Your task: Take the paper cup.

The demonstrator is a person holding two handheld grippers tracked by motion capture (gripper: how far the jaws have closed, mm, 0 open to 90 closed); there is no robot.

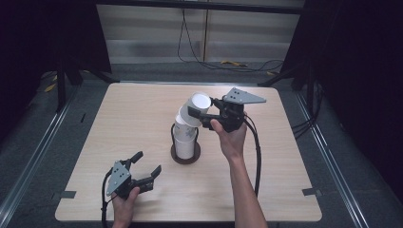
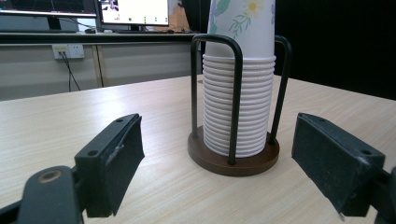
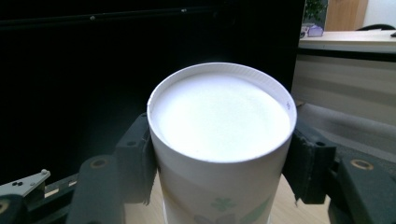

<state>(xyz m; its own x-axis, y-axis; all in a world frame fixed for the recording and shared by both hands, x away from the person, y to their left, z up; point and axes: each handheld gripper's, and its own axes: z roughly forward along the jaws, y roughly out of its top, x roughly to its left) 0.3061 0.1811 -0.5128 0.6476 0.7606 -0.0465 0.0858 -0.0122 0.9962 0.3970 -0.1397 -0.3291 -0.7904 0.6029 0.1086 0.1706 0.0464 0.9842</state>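
A stack of white paper cups (image 1: 185, 142) (image 2: 238, 112) stands upside down in a black wire holder with a round brown base (image 1: 177, 158) (image 2: 205, 158) at the table's middle. My right gripper (image 1: 204, 112) (image 3: 219, 154) is shut on the top floral-print cup (image 1: 198, 105) (image 3: 219, 116), bottom up and tilted, its rim just over the stack. I cannot tell whether that cup still touches the stack. My left gripper (image 1: 147, 163) (image 2: 217, 135) rests near the front left of the table, open and pointing at the holder, nothing between its jaws.
The wooden table (image 1: 128, 118) has bare room on every side of the holder. Beyond the far edge lie cables (image 1: 228, 62) on the floor. Dark curtains stand to both sides.
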